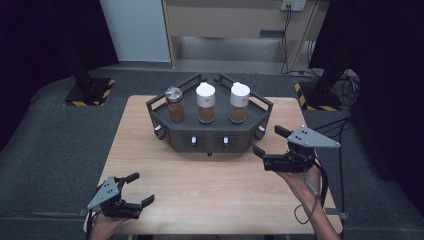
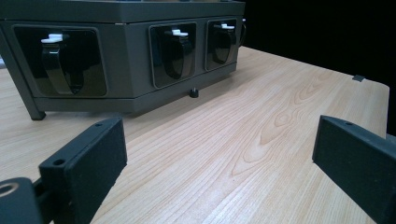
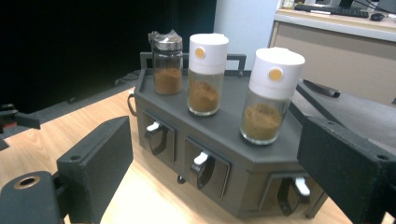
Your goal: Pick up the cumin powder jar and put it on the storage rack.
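Observation:
A dark grey rack (image 1: 210,141) stands at the far middle of the wooden table (image 1: 200,185). Three spice jars of brown powder stand on its top: a metal-lidded jar (image 1: 175,104) at left, a white-capped jar (image 1: 205,102) in the middle and another white-capped jar (image 1: 239,102) at right. My right gripper (image 1: 267,140) hovers open just right of the rack's front, empty; its view faces the rack (image 3: 233,140) and the three jars (image 3: 206,74). My left gripper (image 1: 141,189) is open and empty near the table's front left corner, low over the wood, facing the rack's recessed front latches (image 2: 175,51).
Small white-tipped latches sit in recesses along the rack's front faces (image 3: 201,163). Black stands on hazard-striped bases (image 1: 90,92) flank the table on the grey floor, with cables (image 1: 345,80) at the back right. A cabinet (image 1: 225,25) lies behind.

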Demonstrator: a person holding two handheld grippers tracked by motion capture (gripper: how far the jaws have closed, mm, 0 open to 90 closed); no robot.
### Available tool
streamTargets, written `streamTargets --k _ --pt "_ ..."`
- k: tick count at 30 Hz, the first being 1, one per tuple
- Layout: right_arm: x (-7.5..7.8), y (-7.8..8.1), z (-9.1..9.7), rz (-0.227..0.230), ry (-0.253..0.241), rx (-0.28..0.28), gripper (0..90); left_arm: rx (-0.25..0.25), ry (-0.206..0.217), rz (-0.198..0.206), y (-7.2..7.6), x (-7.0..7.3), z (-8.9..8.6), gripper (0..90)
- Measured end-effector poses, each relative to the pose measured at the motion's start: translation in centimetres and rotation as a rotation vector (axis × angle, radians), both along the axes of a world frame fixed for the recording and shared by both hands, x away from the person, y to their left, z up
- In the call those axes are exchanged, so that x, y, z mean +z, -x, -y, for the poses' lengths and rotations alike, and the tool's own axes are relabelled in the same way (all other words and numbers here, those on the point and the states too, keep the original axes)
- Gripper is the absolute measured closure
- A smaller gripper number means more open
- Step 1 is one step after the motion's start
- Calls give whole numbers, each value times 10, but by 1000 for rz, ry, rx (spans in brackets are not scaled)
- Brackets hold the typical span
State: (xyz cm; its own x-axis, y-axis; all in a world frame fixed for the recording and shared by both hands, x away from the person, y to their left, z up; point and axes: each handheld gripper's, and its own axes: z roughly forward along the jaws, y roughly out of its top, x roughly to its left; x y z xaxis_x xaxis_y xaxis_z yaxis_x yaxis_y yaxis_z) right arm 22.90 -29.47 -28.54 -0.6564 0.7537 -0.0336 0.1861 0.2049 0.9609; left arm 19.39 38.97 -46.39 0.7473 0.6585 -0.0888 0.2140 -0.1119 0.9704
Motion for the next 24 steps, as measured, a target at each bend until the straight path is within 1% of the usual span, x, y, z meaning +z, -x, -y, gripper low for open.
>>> streamTargets --k 5,7,9,12,16,17,21,24 --pt "-15 12 12 -2 -13 -14 103 1 -3 -1 0 0 0 21" --pt "-20 15 16 -8 -11 -21 102 2 -2 -1 0 0 0 21" --pt "-27 18 23 -14 -23 -25 102 3 -3 -1 0 0 0 20" --pt "-35 23 28 -14 -29 -33 102 3 -5 -2 0 0 0 20" --pt "-52 28 35 -40 -39 -40 102 4 -6 -2 0 1 1 20" --pt "-56 29 35 -46 -35 -44 102 5 -5 -3 0 1 1 20" --pt "-73 35 39 -48 -35 -52 102 6 -5 -3 0 1 1 20" --pt "-83 40 43 -51 -32 -66 99 7 -5 -4 0 1 1 20"
